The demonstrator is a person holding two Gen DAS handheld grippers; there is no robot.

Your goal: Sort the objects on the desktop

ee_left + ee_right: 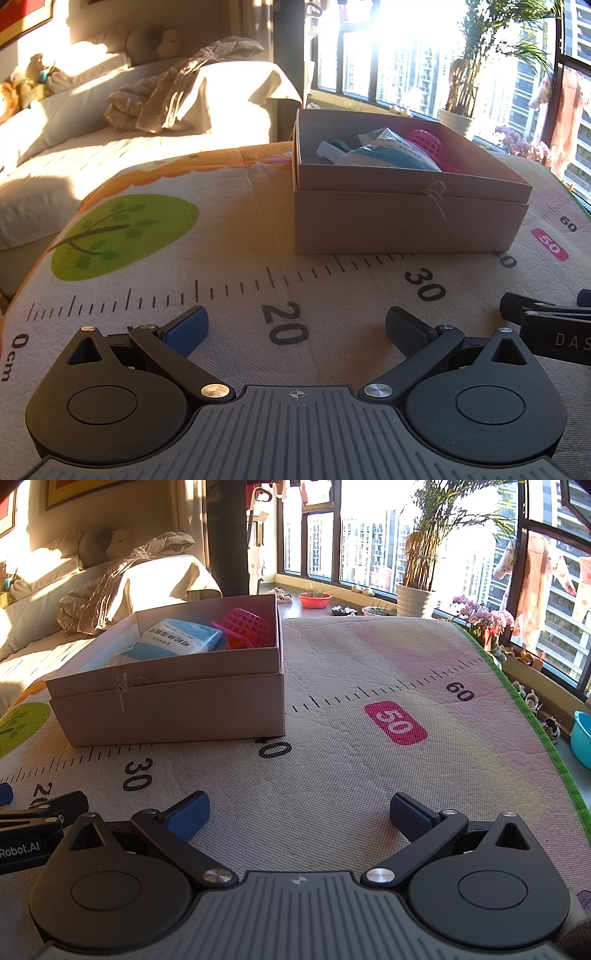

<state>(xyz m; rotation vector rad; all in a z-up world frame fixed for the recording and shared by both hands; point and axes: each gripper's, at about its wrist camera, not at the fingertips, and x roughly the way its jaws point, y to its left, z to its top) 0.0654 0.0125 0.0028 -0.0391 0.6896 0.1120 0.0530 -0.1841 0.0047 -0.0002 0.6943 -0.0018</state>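
Box (406,210) sits on the mat (229,236), already holding a packet (177,640) and pink basket (245,626); both hand-held grippers, left (295,326) and right (299,810), rest wide open, empty.

The box (406,221) wall hides the lower parts of the pink basket (245,624) and packet (177,638); the packet's print is unreadable.
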